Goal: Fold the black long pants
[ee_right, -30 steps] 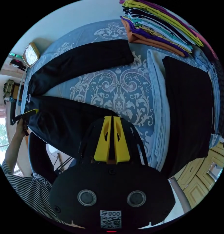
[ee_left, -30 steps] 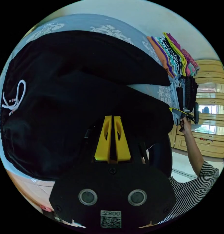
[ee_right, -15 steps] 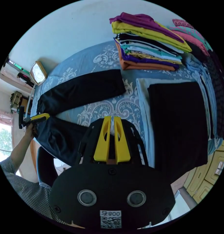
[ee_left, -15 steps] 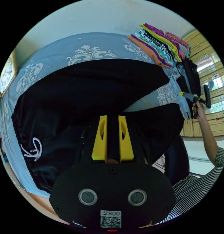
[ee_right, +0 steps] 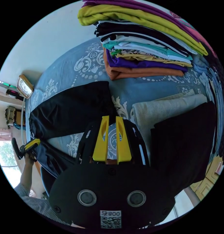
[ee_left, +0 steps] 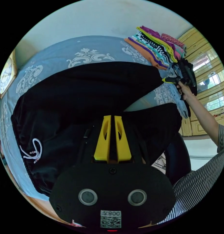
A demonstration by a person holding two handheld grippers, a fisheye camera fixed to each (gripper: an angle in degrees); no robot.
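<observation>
Lying spread on the blue patterned bedspread (ee_right: 92,63), the black long pants (ee_left: 92,97) sit below the nearly closed, empty left gripper (ee_left: 112,119), while the slightly parted right gripper (ee_right: 111,120) hovers near one leg end.

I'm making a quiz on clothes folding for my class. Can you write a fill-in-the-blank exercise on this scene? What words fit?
1. The black long pants lie spread on a ____ bedspread with white ornaments.
2. The white drawstring sits at the pants' ____.
3. The bottom garment of the tall stack of folded clothes is ____.
4. The two pant legs lie ____, with bedspread showing between them.

Missing words: blue; waist; orange; apart
</observation>
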